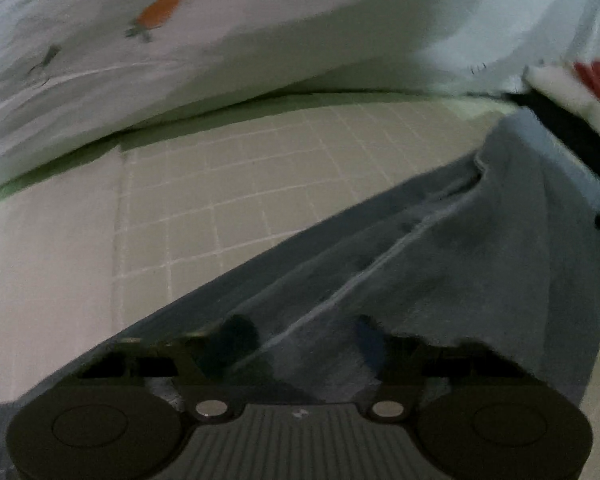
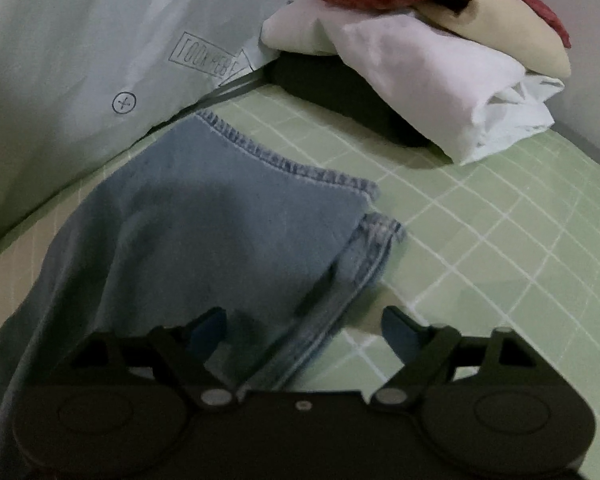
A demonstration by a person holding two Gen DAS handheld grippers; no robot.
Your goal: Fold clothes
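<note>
Showing only rightward: clothes pile [image 2: 420,48] beyond jeans [image 2: 204,240].

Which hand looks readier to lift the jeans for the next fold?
Probably the left: its tool has denim jeans bunched between its fingers. The right tool stands wide open over the hem.

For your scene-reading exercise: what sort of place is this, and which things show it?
Probably a bed at home: a checked green sheet, a pale pillow, jeans spread out and a heap of clothes.
</note>
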